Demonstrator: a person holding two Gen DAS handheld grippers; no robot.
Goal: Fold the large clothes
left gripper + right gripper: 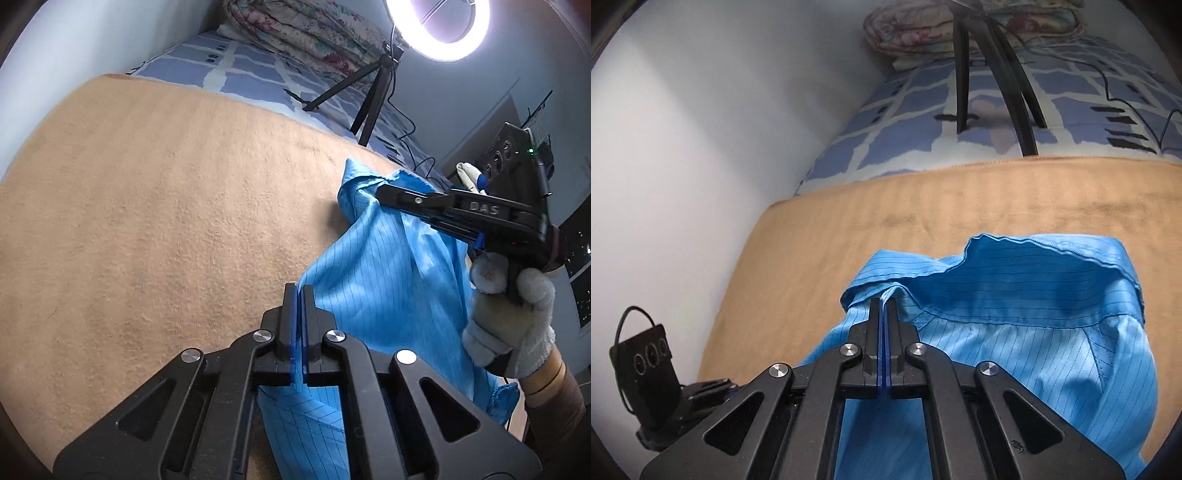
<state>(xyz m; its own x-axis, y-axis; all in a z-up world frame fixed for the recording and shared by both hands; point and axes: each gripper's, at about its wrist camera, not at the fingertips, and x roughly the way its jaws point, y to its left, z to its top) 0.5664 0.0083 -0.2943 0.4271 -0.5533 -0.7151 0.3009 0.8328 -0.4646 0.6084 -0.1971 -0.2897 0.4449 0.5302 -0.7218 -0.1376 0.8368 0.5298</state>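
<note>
Pinching the blue garment (388, 266) between its pressed-together fingers, the left gripper (299, 291) is seen low in the left wrist view, with the cloth hanging below the fingers and spreading to the right. The garment is light blue with thin dark lines, and it is held up above a tan blanket (166, 206) that covers the near part of a bed. In the same view the right gripper (380, 190) is seen from the side, held by a hand in a white knitted glove (513, 321); its tips are closed on an upper edge of the garment. In the right wrist view the right gripper (883, 301) is pressed together on a fold of the cloth just beside the collar (1052, 280), and the garment (1015, 350) is bunched in front of it and to the right. Behind the tan blanket (923, 206) a blue checked sheet (908, 122) is visible, and on it the black legs of a tripod (1023, 99) are standing. A ring light (437, 26) is lit above. A folded flowered quilt (306, 33) is lying at the far end of the bed.
</note>
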